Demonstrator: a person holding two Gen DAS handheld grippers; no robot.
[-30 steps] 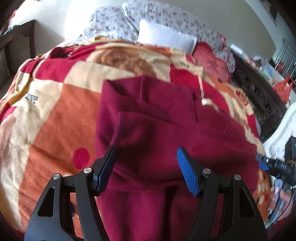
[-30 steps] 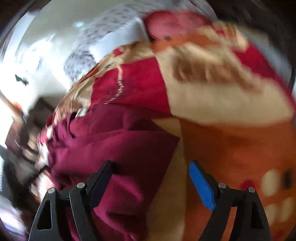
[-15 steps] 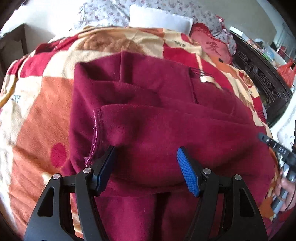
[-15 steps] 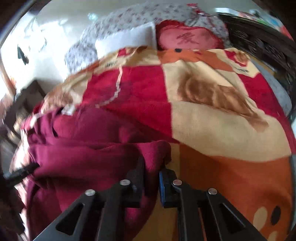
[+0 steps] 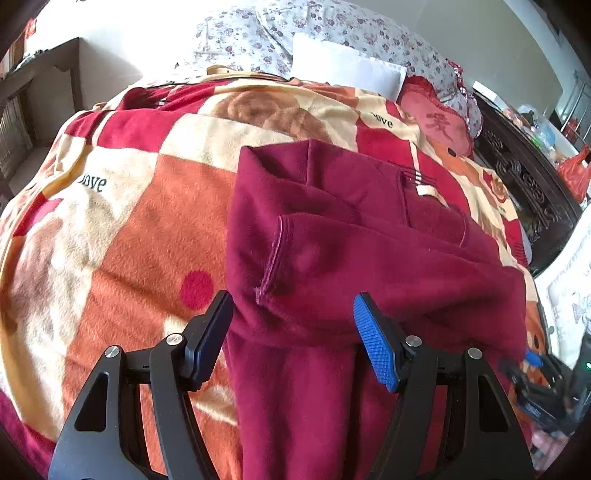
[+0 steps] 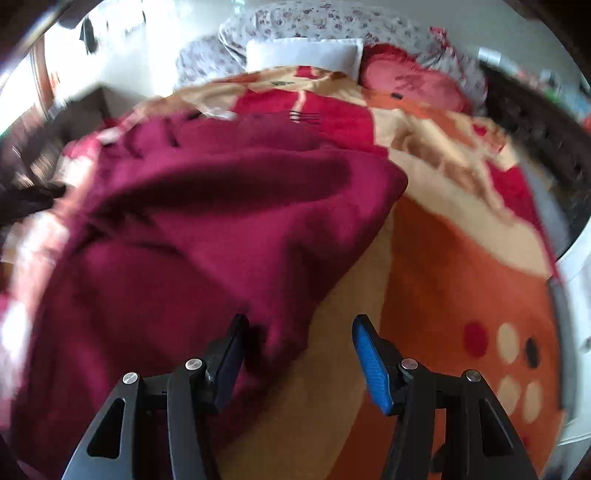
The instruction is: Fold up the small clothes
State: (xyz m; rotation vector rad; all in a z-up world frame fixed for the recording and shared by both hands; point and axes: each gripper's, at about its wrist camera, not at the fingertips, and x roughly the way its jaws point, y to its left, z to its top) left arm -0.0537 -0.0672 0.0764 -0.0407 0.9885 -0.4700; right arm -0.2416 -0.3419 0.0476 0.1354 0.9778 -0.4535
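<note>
A dark red fleece garment (image 5: 369,258) lies partly folded on the patterned blanket (image 5: 122,236), a sleeve laid across its body. My left gripper (image 5: 291,343) is open just above the garment's near part, holding nothing. In the right wrist view the same garment (image 6: 207,229) lies to the left, its right edge bunched. My right gripper (image 6: 299,358) is open over that edge and the blanket (image 6: 461,280), holding nothing. The right gripper also shows blurred at the left wrist view's lower right (image 5: 535,391).
A white pillow (image 5: 343,66), floral bedding (image 5: 332,26) and a red cushion (image 5: 439,125) lie at the bed's head. A dark carved bed frame (image 5: 528,184) runs along the right. A dark table (image 5: 40,77) stands at the far left.
My right gripper was shut on the garment's edge half a second ago; it has opened and let go. The left gripper stayed open and pulled back slightly.
</note>
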